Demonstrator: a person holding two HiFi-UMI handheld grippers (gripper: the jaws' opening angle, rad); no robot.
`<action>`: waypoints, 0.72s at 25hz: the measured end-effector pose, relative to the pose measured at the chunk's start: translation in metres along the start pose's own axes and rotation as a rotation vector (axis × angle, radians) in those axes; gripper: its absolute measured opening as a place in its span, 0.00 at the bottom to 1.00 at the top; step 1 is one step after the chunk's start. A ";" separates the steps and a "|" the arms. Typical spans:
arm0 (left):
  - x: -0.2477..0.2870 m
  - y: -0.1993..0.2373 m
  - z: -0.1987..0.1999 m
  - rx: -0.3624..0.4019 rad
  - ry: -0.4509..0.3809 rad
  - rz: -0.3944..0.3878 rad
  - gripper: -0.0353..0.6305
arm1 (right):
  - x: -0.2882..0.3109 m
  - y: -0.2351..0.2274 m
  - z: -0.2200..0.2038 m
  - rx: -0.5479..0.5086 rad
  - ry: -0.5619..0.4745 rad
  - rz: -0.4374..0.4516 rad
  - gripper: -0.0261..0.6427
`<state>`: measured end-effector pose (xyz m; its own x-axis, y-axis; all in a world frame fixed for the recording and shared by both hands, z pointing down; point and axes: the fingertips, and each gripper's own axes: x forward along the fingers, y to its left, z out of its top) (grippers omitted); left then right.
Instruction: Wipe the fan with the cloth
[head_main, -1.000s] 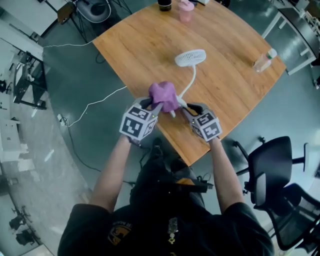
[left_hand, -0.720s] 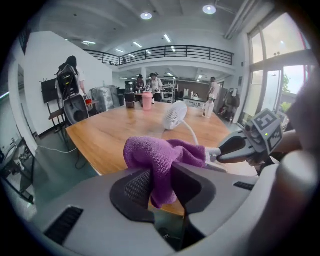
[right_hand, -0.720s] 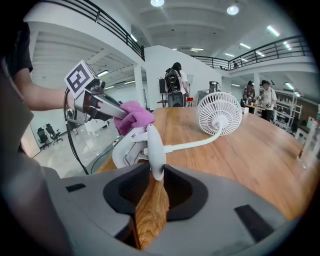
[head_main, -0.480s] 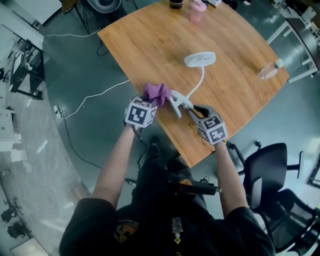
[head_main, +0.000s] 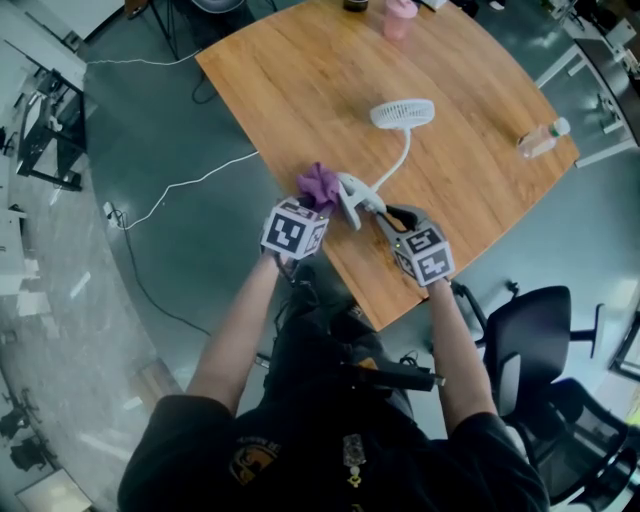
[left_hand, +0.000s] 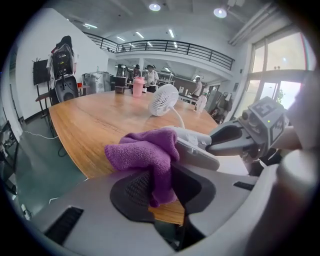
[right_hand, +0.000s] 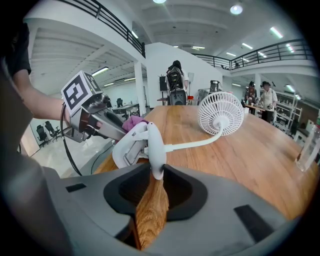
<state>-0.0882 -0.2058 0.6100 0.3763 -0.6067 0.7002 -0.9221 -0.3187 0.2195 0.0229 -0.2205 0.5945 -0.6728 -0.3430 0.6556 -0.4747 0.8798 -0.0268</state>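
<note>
left gripper (head_main: 312, 205): pinching the purple cloth (head_main: 318, 185). in the left gripper view the cloth (left_hand: 147, 155) is clamped between the jaws, with the bulk bunched above them and a tail hanging down through the gap. it sits at the near edge of the table (head_main: 300, 90), centre of the head view, touching the fan's clip base (head_main: 352, 195).

right gripper (head_main: 388, 218): closed on the fan (head_main: 403, 113) at the clip end. in the right gripper view the white clip (right_hand: 137, 147) tapers down into the narrow gap of the gripper (right_hand: 156, 175), and the jaws meet it on both sides. the thin neck runs up and right to the round fan head (right_hand: 220, 114), which rests on the wood further in, upper centre of the head view.

pose: both forearms come up from bottom centre of the head view and converge on the table edge, with the marker cubes facing the camera and both grippers pitched downward. the grippers point in toward each other: the left gripper view shows the right one (left_hand: 240, 137) at frame right, and the right gripper view shows the left one (right_hand: 100, 125) at frame left.

also on the table: a clear bottle (head_main: 540, 140) at upper right and a pink cup (head_main: 400, 15) at the top edge.
</note>
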 end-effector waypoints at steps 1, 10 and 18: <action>0.001 -0.004 -0.002 -0.003 -0.002 -0.003 0.20 | 0.000 0.000 0.000 0.002 0.000 0.001 0.18; -0.002 -0.038 -0.020 0.005 0.017 -0.047 0.20 | 0.001 0.000 -0.001 0.007 -0.005 -0.004 0.18; -0.004 -0.064 -0.034 0.016 0.028 -0.078 0.20 | 0.005 0.000 -0.003 0.021 -0.005 -0.004 0.18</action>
<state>-0.0333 -0.1579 0.6164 0.4443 -0.5591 0.7000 -0.8884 -0.3759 0.2636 0.0213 -0.2213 0.5996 -0.6736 -0.3477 0.6522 -0.4886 0.8716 -0.0400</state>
